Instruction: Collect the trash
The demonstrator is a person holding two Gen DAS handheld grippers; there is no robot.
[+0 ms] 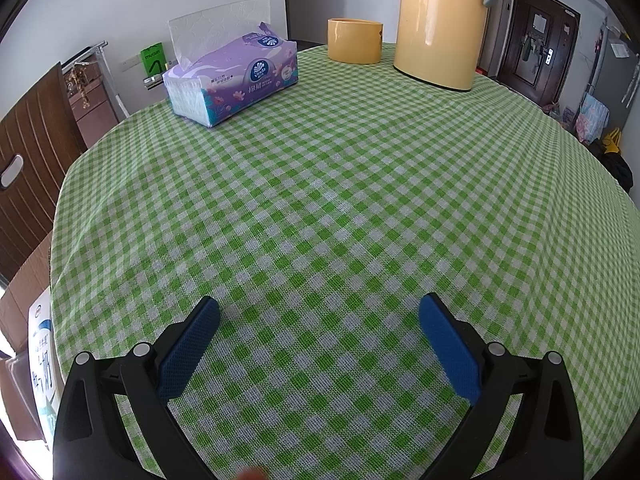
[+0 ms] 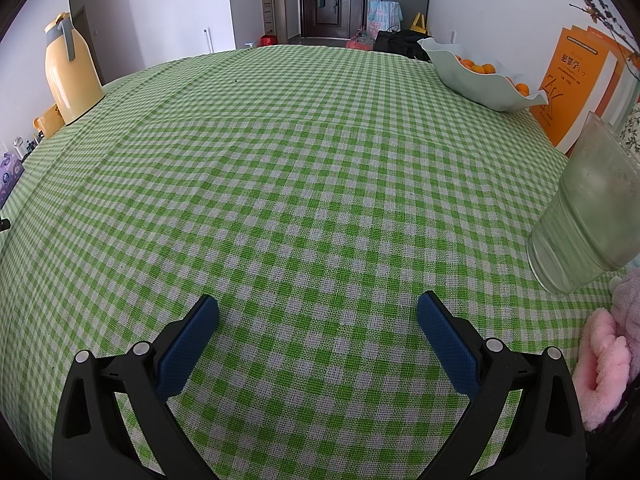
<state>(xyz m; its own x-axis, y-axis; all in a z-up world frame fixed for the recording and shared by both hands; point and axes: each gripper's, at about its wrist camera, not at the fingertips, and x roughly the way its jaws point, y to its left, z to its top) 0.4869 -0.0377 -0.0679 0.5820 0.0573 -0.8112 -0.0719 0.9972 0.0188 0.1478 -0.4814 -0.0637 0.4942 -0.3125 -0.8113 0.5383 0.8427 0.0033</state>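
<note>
A round table under a green-checked cloth [image 1: 320, 184] fills both wrist views, and no scrap of trash shows anywhere on it. That absence decides the coming move: with nothing lying ahead of either pair of tongs, no direction, long axis or nearer hand can be told, and a search of the table's edges looks the likely first step.

Taking the yellow thermos jug [image 1: 440, 20] as landmark: a squat yellow cup [image 1: 354, 40] stands just beside it, and a purple tissue pack [image 1: 234, 80] sits farther along the same far rim, one sheet standing up. Across the table from the jug, the right view shows a pale fruit bowl [image 2: 480, 76] of oranges, orange books [image 2: 572, 80], a cloudy glass jar [image 2: 588, 216] and something pink and fluffy [image 2: 604, 368].

The left gripper [image 1: 319, 312] hangs over bare cloth, blue pads spread wide, holding nothing. The right gripper [image 2: 318, 312] is likewise spread and empty.
</note>
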